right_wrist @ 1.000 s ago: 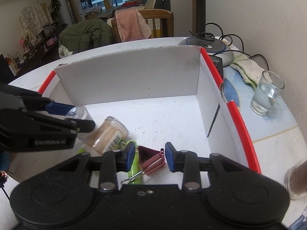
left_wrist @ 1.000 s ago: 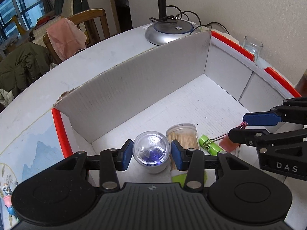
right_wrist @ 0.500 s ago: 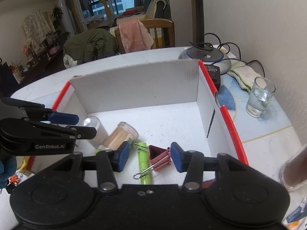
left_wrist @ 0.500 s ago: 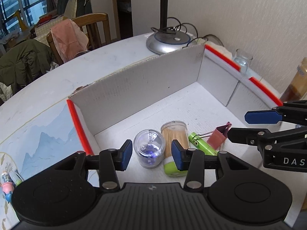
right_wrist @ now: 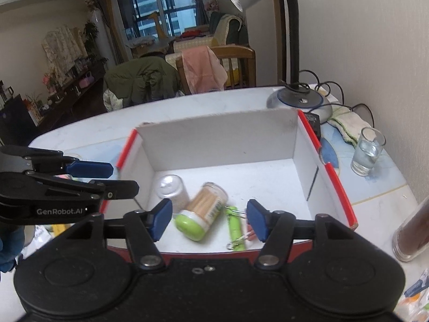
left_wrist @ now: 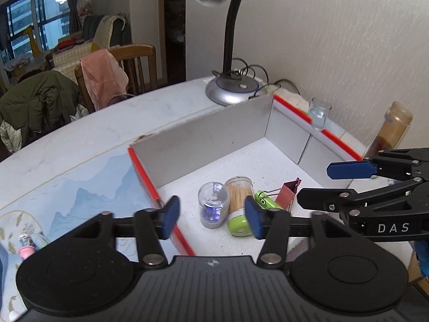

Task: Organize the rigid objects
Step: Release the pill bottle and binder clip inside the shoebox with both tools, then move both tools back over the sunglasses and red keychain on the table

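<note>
Resting in box: the white cardboard box (right_wrist: 219,136) with red edges holds four rigid items, bunched at its near side, which suits a tidy-up that gathers loose things into one container.
Clear capsule: the clear domed capsule (left_wrist: 213,204) stands upright at the near left, touching the toothpick jar (left_wrist: 239,204), which lies tilted with its green lid toward the near wall.
Clips: the green binder clip (right_wrist: 236,226) and the pink binder clip (left_wrist: 288,194) lie just right of the jar; in the right wrist view the pink one is mostly hidden behind a pad, so its exact pose is unclear.
Left hand-held gripper (left_wrist: 211,218): released, its jaws have just been opening, nothing between them, the capsule below and apart.
Right hand-held gripper (right_wrist: 209,218): released likewise, jaws just widened, empty above the clips.
Judgement: both drops look finished.
Worktop (left_wrist: 88,136): a lamp base, a glass of water and a brown jar stay outside the box.
</note>
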Motion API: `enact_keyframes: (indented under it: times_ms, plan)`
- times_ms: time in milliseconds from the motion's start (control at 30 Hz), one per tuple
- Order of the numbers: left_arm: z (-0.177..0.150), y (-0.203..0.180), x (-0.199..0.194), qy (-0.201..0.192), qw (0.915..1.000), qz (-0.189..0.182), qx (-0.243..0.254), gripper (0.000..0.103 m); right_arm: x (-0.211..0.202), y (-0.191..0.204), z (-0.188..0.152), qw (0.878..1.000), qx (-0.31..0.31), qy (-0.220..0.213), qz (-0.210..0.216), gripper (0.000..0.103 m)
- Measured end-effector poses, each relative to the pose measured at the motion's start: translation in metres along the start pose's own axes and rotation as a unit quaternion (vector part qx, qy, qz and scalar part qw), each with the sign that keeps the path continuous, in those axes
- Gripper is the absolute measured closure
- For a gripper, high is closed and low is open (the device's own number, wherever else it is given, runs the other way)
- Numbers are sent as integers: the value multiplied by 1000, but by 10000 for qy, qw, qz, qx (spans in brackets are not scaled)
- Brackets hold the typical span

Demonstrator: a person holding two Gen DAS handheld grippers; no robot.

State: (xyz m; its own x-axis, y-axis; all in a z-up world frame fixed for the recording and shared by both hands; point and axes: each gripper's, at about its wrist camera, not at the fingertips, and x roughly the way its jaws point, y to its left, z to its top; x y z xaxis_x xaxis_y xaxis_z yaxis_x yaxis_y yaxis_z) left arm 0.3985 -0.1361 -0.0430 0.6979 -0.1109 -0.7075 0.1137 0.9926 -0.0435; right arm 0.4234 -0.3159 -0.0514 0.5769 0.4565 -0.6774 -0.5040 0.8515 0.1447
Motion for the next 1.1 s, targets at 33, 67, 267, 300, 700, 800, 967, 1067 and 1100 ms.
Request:
enact_keyframes:
  times_ms: [33, 67, 267, 300, 700, 800, 967, 1067, 1100]
  plan:
    - [-2, 2, -6, -55, 10000, 9, -13, 41, -3, 4, 0, 10000, -16, -44, 11, 38]
    - [-3, 5, -12, -103, 9999, 7, -24, 41, -6, 8, 0, 10000, -36, -90, 4, 38]
    - [-18, 22, -47, -290, 9995, 61, -135, 38, -22, 35, -4, 9997, -51, -246, 68, 27]
    - [-21, 25, -52, -301, 9994, 61, -159, 36, -25, 39, -5, 9996, -49, -277, 89, 25]
    - [-65, 78, -112, -517, 9970, 285, -507, 28, -43, 92, -17, 9987, 152, -464, 161, 4]
    - [-76, 95, -129, -603, 9955, 313, -667, 22, -48, 106, -22, 9984, 156, -515, 199, 2]
    - [-96, 125, -154, -698, 9922, 443, -930, 20, -50, 126, -28, 9979, 195, -573, 238, 1]
    - [-109, 144, -167, -736, 9901, 561, -1050, 19, -50, 139, -32, 9978, 194, -550, 316, 1]
    - [-112, 150, -171, -741, 9894, 602, -1091, 19, -49, 143, -33, 9978, 198, -545, 329, 1]
